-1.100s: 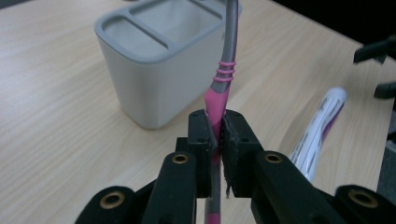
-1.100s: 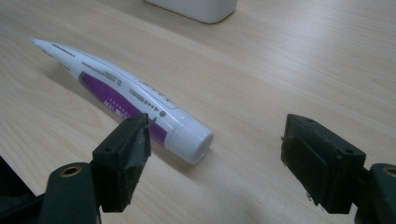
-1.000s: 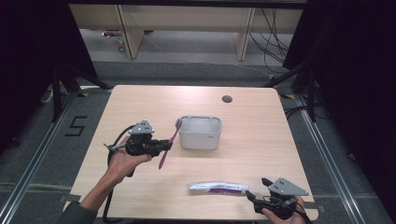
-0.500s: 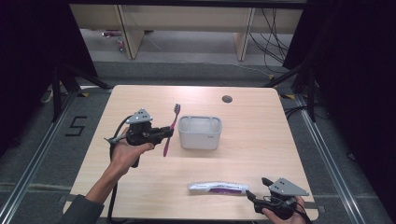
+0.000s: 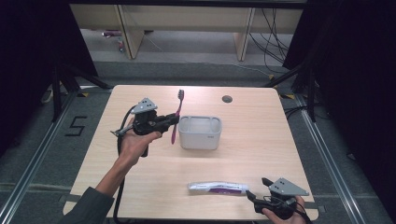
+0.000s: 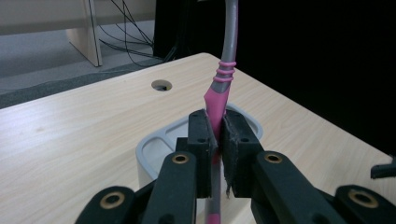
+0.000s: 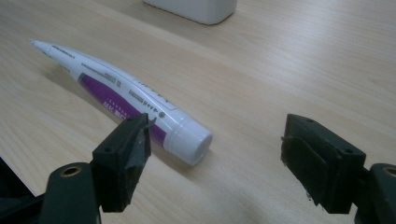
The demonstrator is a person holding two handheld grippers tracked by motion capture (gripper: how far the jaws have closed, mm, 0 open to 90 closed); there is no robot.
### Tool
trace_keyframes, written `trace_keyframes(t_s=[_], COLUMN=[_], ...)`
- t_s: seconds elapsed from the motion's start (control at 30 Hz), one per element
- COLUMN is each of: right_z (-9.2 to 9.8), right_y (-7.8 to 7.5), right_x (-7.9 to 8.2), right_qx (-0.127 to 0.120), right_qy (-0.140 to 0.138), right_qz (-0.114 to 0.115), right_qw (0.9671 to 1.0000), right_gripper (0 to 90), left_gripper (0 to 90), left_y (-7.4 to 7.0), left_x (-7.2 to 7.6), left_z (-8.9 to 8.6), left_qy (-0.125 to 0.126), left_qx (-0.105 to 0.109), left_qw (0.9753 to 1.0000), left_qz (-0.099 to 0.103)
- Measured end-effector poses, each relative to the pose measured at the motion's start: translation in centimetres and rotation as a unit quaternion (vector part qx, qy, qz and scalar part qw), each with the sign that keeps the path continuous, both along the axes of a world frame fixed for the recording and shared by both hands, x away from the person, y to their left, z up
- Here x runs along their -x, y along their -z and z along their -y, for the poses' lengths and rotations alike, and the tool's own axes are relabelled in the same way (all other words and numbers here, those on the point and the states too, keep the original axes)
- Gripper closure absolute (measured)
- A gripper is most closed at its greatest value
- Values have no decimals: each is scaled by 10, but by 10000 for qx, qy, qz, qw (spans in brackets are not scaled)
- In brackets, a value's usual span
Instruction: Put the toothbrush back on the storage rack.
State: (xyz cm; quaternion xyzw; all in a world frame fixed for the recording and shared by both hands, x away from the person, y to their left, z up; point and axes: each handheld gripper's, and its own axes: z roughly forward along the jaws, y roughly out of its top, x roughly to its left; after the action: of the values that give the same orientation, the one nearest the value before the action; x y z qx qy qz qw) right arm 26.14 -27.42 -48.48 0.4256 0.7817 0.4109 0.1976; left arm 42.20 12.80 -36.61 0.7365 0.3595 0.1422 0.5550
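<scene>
1. Currently, the left hand-held gripper (image 5: 173, 120) is clamped on a pink-and-grey toothbrush (image 5: 176, 116), held above the table (image 5: 261, 121) just left of a grey container (image 5: 200, 132).
2. High view: the toothbrush stands near-upright, with the bristle head uppermost and the handle end pointing down toward the table.
3. Left gripper view: both pads press the pink section of the toothbrush (image 6: 217, 105) from either side, and the grey neck rises out of the top of the picture. The container (image 6: 154, 151) sits directly behind the jaws.
4. The right hand-held gripper (image 5: 254, 193) sits low at the near right edge of the table with its jaws spread wide and nothing between them.
5. A white toothpaste tube with a purple band (image 5: 218, 187) lies flat on the table just left of the right hand-held gripper.
6. Right gripper view: the capped end of the toothpaste tube (image 7: 126, 100) lies close to one jaw; whether they touch cannot be determined.
</scene>
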Motion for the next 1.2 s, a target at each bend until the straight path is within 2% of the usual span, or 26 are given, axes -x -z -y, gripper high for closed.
trace_keyframes(t_s=[0.07,0.23,0.27,0.33,0.37,0.4,0.5,0.53,0.9,1.2], right_z=[0,0,2,2,2,0,0,3,3,3], right_y=[0,0,0,0,0,0,0,0,0,0], right_x=[0,0,-2,-1,-1,0,0,-2,-2,-2], right_qx=[3,-5,82,81,81,-2,-7,112,73,103], right_qy=[-8,2,-63,-65,-65,-4,-8,-57,-90,-75], right_qz=[18,-12,138,129,129,3,-7,184,122,183], right_qw=[10000,10000,9999,9999,9999,10000,10000,9998,9999,9998], right_gripper=[247,247,247,247,247,247,247,247,246,246], left_gripper=[821,822,821,821,821,821,822,821,822,822], left_y=[-2,-4,-4,-5,-5,-5,-5,-5,-1,6], left_x=[-4,-11,-13,-16,-18,-20,-25,-27,-39,-49], left_z=[5,12,13,15,15,16,17,18,21,24], left_qy=[-95,-113,-112,-149,-175,-181,-236,-243,-375,-517], left_qx=[141,252,235,170,194,188,231,258,314,323], left_qw=[9998,9996,9997,9997,9996,9996,9994,9993,9987,9979], left_qz=[80,17,36,83,74,80,97,103,128,197])
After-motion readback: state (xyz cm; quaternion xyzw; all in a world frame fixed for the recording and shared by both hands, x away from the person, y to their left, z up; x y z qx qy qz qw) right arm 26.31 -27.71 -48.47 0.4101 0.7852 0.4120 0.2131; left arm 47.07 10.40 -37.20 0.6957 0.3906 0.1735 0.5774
